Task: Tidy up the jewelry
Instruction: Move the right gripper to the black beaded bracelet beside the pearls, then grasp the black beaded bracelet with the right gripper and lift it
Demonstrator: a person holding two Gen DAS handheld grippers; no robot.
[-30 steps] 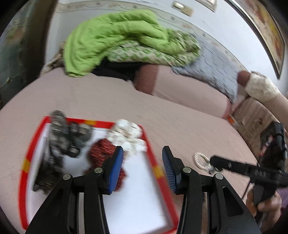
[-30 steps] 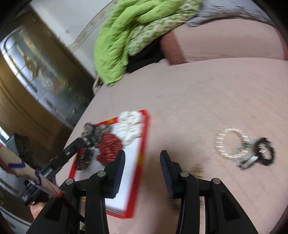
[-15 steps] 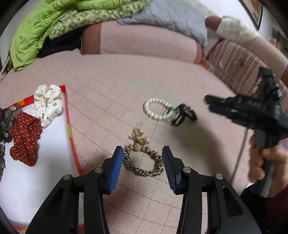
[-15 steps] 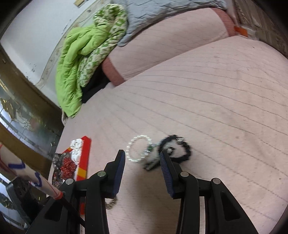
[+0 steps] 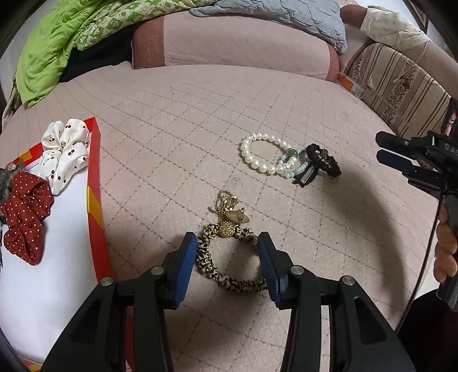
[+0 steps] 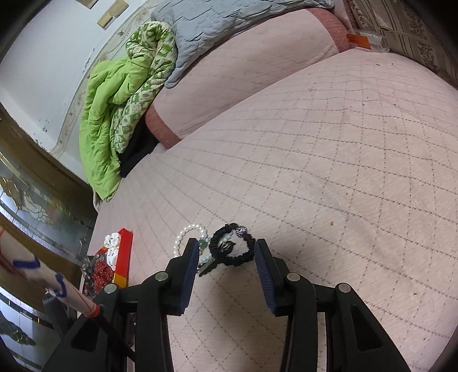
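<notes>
A leopard-print scrunchie (image 5: pixel 229 271) with a gold ball charm lies on the pink quilted bed. My left gripper (image 5: pixel 227 249) is open and straddles it, pads close beside it but not pressing. A gold chain (image 5: pixel 227 204) lies just beyond. Further right sit a pearl bracelet (image 5: pixel 257 154), a small pale bead bracelet (image 5: pixel 297 168) and a black hair tie (image 5: pixel 325 160) with a dark clip. My right gripper (image 6: pixel 226 251) is open, low over the black hair tie (image 6: pixel 232 250), with the pearl bracelet (image 6: pixel 186 237) to its left. In the left wrist view, the right gripper (image 5: pixel 382 148) shows at the right edge.
A red-rimmed white tray (image 5: pixel 94 183) at the left holds a white cherry-print scrunchie (image 5: pixel 64 151), a red dotted scrunchie (image 5: pixel 25 217) and darker pieces. A pink bolster (image 5: pixel 229 43), a green blanket (image 5: pixel 51 48) and a grey quilt (image 5: pixel 272 17) lie at the back. A striped cushion (image 5: pixel 400 85) is at the right.
Both grippers swung away from the tray to the right and came down. The left now straddles the leopard scrunchie, the right the black hair tie. Neither jaw gap changed.
</notes>
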